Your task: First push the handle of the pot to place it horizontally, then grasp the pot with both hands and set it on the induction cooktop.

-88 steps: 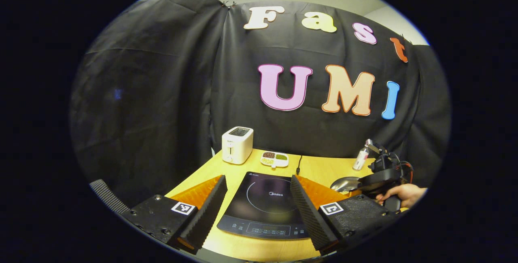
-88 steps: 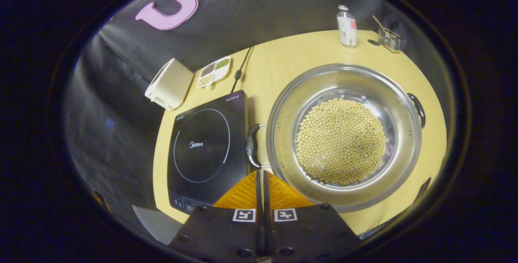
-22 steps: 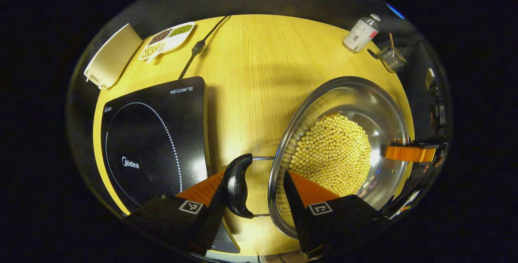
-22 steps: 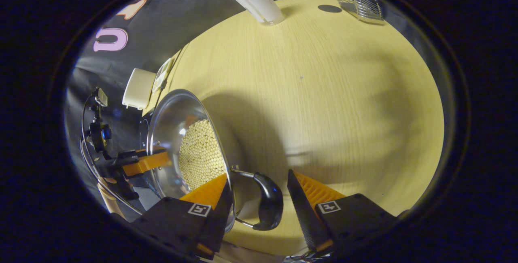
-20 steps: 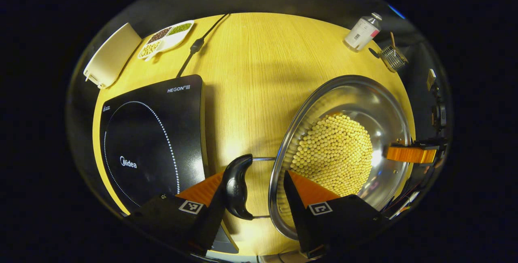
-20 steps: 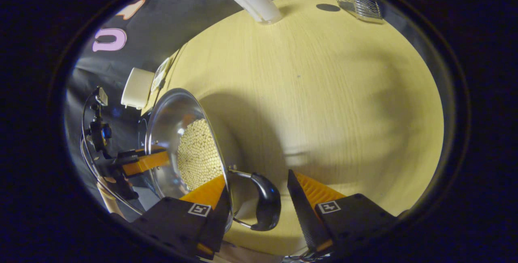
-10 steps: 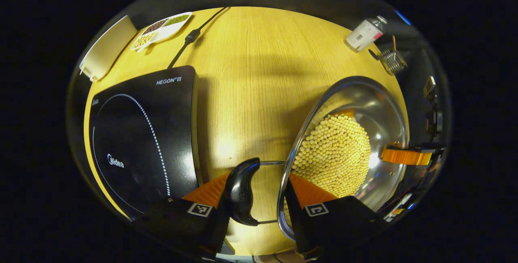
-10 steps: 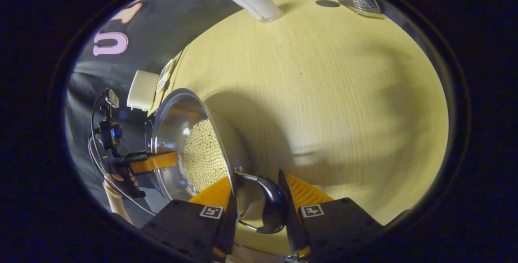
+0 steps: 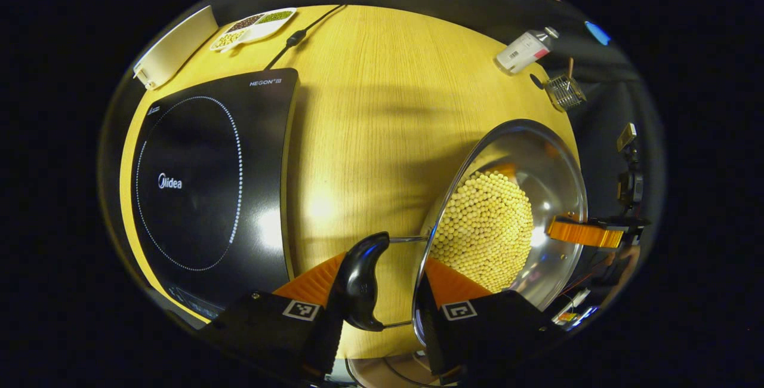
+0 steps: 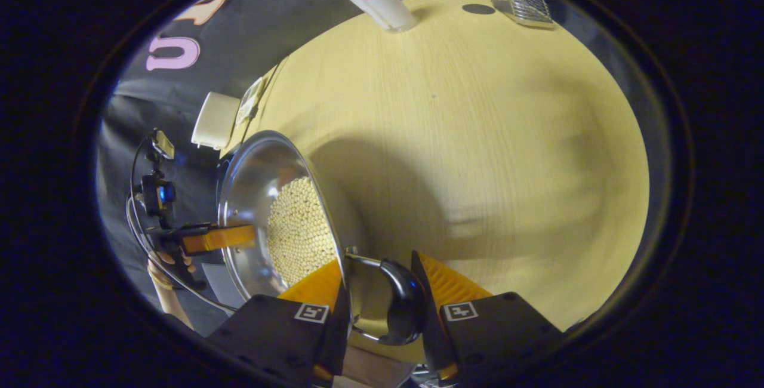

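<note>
Yellow wooden table (image 9: 370, 107) spreads under both cameras, with the black booth cloth behind it. We see the steel pot (image 9: 537, 161), its bottom covered in pale yellow beans (image 9: 486, 227), held between our two grippers over the table's near part, to the right of the induction cooktop (image 9: 203, 179) and not on it. The pot's long axis, handle to handle, runs side to side: one black loop handle (image 9: 360, 283) points left toward the cooktop, the other black loop handle (image 10: 403, 301) points right over bare wood.

Our left gripper (image 9: 377, 301) stands narrowed over the rim: the outer finger touches the left handle, the inner finger lies inside the pot against the wall. Our right gripper (image 10: 377, 303) does the same on the far side, one finger inside the rim, the other pressing on the right handle.

From the left gripper view we get the cooktop's whole glass face, its cable (image 9: 298, 34), a divided dish of beans (image 9: 253, 25), a white toaster (image 9: 173, 48), a bottle (image 9: 522, 51) and a small wire basket (image 9: 564, 91). From the right gripper view we get the broad bare wood to the pot's right, and the hand (image 10: 170, 259) holding the left gripper's body.
</note>
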`<state>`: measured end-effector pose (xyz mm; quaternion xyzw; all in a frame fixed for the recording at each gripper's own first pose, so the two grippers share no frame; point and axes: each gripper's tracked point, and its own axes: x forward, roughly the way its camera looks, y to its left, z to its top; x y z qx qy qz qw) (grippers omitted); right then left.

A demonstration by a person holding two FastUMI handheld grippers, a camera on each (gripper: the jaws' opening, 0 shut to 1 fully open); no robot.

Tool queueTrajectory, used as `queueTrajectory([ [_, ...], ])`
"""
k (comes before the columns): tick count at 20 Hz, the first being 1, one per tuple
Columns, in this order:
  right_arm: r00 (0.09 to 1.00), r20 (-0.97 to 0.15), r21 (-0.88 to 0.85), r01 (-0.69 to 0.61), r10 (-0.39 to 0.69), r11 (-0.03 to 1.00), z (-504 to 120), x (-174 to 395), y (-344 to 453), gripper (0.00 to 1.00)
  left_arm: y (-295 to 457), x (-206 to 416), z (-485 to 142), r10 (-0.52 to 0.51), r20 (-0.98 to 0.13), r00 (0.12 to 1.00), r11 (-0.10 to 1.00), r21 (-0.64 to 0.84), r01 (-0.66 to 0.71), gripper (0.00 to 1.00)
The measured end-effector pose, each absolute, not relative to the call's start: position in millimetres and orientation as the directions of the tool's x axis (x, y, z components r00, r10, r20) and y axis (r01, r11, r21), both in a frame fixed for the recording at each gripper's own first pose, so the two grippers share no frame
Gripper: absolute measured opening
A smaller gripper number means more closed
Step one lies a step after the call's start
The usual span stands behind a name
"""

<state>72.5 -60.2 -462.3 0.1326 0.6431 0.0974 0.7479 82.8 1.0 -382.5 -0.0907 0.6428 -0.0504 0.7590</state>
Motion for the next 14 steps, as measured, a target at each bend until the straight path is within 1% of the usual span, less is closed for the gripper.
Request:
queueTrajectory([
  [1, 0.153, -0.936, 0.325, 0.02, 0.318, 0.946, -457.9, 68.9, -58.2, 0.5, 2.5, 78.4, -378.6, -0.193, -0.967, 0.169, 0.978, -0.203, -0.044, 0.6],
  [2, 0.153, -0.935, 0.327, 0.015, 0.321, 0.945, -454.0, 63.1, -55.8, 0.5, 4.2, 72.7, -374.1, -0.19, -0.968, 0.165, 0.979, -0.201, -0.047, 0.58],
  [3, 0.151, -0.933, 0.332, 0.01, 0.326, 0.943, -450.3, 59.1, -52.8, 0.5, 6.9, 67.3, -368.5, -0.186, -0.968, 0.166, 0.979, -0.197, -0.052, 0.6],
  [4, 0.147, -0.931, 0.34, 0.009, 0.335, 0.94, -447.9, 53.9, -47.8, 0.54, 10.1, 61.2, -363.4, -0.179, -0.97, 0.164, 0.98, -0.191, -0.057, 0.58],
  [5, 0.14, -0.928, 0.35, 0.009, 0.346, 0.937, -446.2, 49.8, -43.1, 0.5, 14.6, 55.8, -357.8, -0.171, -0.971, 0.165, 0.981, -0.183, -0.063, 0.58],
  [6, 0.135, -0.925, 0.359, 0.008, 0.355, 0.933, -444.1, 43.7, -37.6, 0.5, 18.7, 51.7, -353.0, -0.162, -0.973, 0.162, 0.982, -0.175, -0.068, 0.6],
  [7, 0.133, -0.923, 0.365, 0.0, 0.362, 0.931, -441.5, 39.8, -30.7, 0.5, 24.2, 47.0, -348.0, -0.153, -0.975, 0.162, 0.983, -0.167, -0.073, 0.6],
  [8, 0.134, -0.921, 0.369, -0.006, 0.367, 0.929, -440.0, 37.1, -25.8, 0.55, 28.7, 44.5, -344.6, -0.148, -0.975, 0.164, 0.984, -0.162, -0.079, 0.58],
  [9, 0.134, -0.918, 0.375, -0.013, 0.373, 0.927, -437.9, 33.9, -20.0, 0.55, 33.5, 39.8, -339.7, -0.145, -0.976, 0.163, 0.983, -0.16, -0.085, 0.58],
  [10, 0.134, -0.916, 0.379, -0.018, 0.378, 0.925, -435.7, 30.6, -13.6, 0.55, 39.0, 35.8, -335.3, -0.142, -0.976, 0.164, 0.983, -0.158, -0.089, 0.6],
  [11, 0.135, -0.915, 0.381, -0.022, 0.38, 0.924, -433.8, 27.8, -8.1, 0.5, 43.5, 32.3, -331.5, -0.139, -0.976, 0.167, 0.983, -0.156, -0.093, 0.6],
  [12, 0.134, -0.915, 0.381, -0.023, 0.381, 0.924, -431.5, 25.1, -2.6, 0.5, 48.6, 29.1, -327.8, -0.137, -0.976, 0.17, 0.984, -0.154, -0.093, 0.6],
  [13, 0.134, -0.915, 0.382, -0.024, 0.381, 0.924, -429.3, 24.0, 3.1, 0.55, 54.3, 26.6, -323.8, -0.135, -0.975, 0.175, 0.984, -0.152, -0.089, 0.6],
  [14, 0.14, -0.914, 0.38, -0.026, 0.38, 0.924, -427.0, 22.1, 10.2, 0.49, 60.1, 24.6, -320.2, -0.133, -0.974, 0.182, 0.985, -0.151, -0.088, 0.6],
])
